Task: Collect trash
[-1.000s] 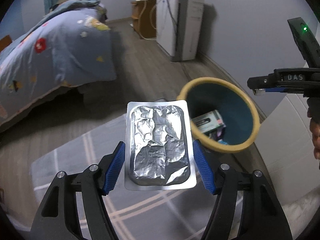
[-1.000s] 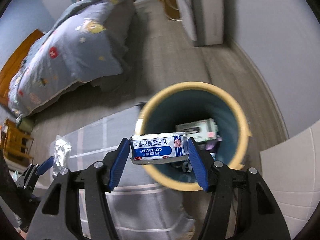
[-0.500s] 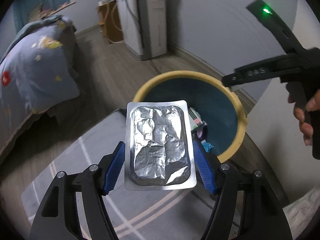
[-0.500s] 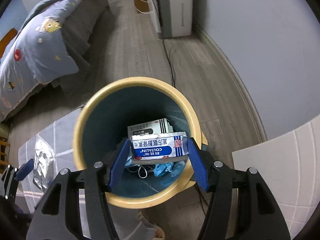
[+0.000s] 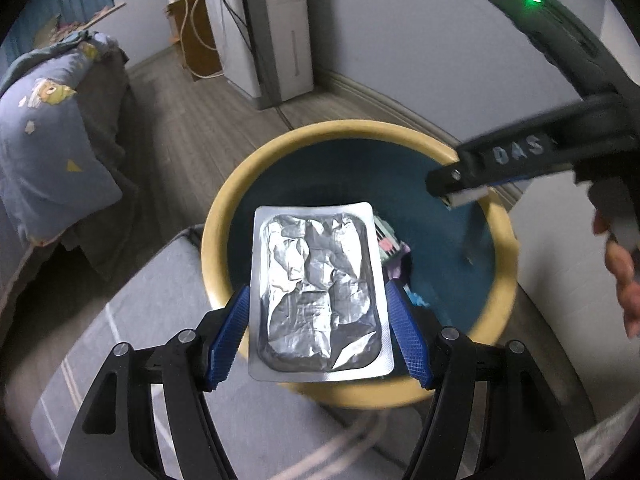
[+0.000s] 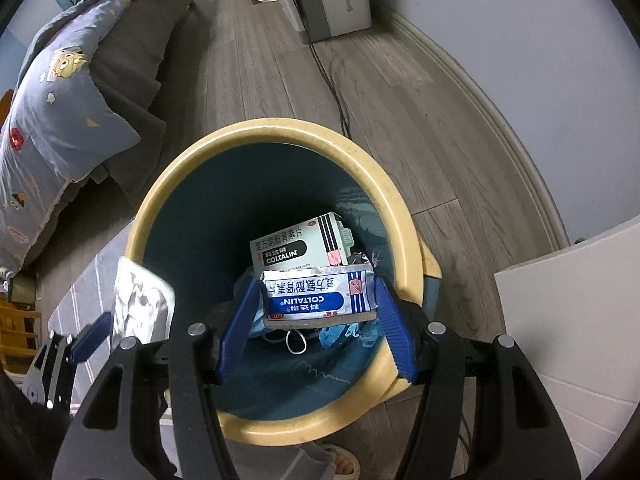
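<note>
A foil blister pack (image 5: 318, 292) is being pinched by the left gripper (image 5: 318, 326) and a torn medicine packet (image 6: 320, 296) by the right gripper (image 6: 318, 322), both being held over the open bin (image 6: 400, 208), apparently for dropping in.

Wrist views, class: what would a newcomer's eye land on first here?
The yellow-rimmed bin fills the middle, with a Coltalin box lying inside. The right gripper holds a blue-and-white packet over its opening, and the left gripper holds a foil blister sheet above the near rim.
</note>
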A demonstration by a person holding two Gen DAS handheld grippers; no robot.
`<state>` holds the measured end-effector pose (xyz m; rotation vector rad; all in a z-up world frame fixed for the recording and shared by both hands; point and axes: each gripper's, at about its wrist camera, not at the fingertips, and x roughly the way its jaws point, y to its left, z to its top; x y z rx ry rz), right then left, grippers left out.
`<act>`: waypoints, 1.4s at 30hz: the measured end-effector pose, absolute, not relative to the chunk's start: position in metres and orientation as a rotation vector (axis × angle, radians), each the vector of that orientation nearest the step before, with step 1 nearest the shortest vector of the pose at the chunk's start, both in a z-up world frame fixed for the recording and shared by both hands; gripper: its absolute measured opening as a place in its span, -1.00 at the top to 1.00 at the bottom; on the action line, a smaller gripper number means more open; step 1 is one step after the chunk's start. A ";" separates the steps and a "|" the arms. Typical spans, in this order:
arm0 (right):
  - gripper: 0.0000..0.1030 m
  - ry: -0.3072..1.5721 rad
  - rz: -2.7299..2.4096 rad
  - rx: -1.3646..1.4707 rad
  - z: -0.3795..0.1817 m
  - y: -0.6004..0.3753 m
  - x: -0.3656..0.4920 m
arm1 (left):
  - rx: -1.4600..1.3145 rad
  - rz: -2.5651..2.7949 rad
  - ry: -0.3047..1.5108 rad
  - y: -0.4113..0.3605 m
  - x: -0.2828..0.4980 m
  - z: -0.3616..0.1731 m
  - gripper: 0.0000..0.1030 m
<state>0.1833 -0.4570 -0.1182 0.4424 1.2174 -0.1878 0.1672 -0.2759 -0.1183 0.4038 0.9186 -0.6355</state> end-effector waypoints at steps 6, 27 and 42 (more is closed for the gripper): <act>-0.15 1.222 -0.172 0.465 -0.127 -0.454 0.189 | 0.402 -0.642 0.934 -0.276 0.174 -0.127 -0.35; -0.41 1.296 -0.181 0.366 -0.149 -0.429 0.201 | 0.326 -0.569 0.928 -0.228 0.186 -0.118 -0.52; -0.89 1.073 -0.156 0.397 -0.052 -0.442 0.121 | 0.287 -0.577 0.916 -0.225 0.139 -0.059 -0.89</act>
